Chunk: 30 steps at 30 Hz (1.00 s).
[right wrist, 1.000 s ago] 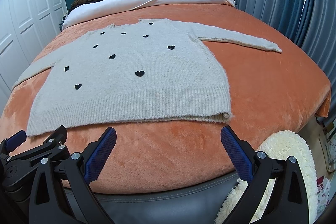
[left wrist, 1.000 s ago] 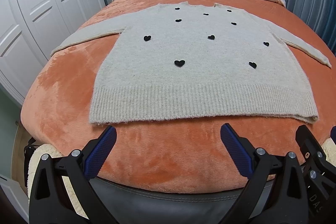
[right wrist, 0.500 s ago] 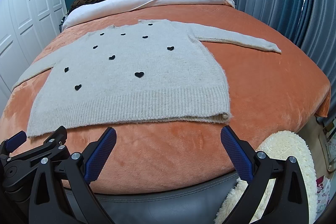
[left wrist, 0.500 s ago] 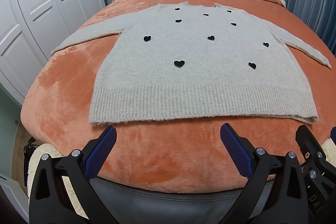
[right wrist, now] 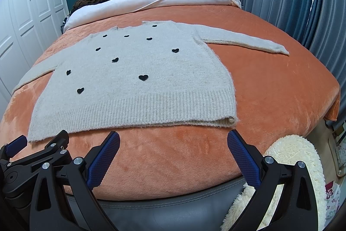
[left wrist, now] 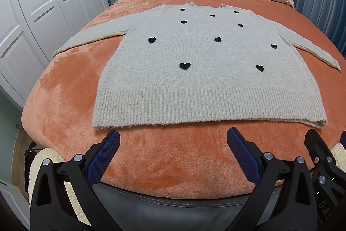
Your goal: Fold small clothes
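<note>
sweater (left wrist: 207, 70) flat beyond both gaping hand-held grippers

There was one grey knitted sweater (left wrist: 207, 79) on one bed, which wore one orange plush blanket (left wrist: 64, 101). The sweater carried nine black hearts (left wrist: 185, 66) and had two sleeves spread out. Two grippers showed: the left gripper (left wrist: 173, 140) and the right gripper (right wrist: 173, 140), each with two blue-padded fingers (left wrist: 103, 157).
</note>
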Available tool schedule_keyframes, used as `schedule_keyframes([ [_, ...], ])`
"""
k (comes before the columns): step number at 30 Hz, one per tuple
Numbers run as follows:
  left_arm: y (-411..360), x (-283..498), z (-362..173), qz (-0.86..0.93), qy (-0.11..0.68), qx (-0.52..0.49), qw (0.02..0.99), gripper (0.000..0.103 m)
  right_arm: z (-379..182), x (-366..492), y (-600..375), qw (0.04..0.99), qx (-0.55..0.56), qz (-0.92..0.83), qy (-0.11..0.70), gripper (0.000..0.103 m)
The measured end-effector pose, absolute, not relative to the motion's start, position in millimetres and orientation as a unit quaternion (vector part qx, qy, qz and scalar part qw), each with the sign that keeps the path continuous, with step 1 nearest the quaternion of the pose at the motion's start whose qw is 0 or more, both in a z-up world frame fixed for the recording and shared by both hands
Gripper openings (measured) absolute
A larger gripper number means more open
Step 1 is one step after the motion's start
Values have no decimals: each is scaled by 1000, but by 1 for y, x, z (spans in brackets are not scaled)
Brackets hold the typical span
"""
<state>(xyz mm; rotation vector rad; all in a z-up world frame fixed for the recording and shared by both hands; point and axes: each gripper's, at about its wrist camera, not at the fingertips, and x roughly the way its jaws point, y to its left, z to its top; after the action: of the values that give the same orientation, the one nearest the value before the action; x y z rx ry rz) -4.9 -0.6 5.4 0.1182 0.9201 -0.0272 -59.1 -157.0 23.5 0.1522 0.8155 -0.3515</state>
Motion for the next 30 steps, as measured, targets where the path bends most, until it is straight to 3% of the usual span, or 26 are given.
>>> schedule_keyframes([
  [30, 0, -5, 9, -13, 444, 58, 894, 95, 25, -60, -159, 900, 73, -171, 394, 98],
])
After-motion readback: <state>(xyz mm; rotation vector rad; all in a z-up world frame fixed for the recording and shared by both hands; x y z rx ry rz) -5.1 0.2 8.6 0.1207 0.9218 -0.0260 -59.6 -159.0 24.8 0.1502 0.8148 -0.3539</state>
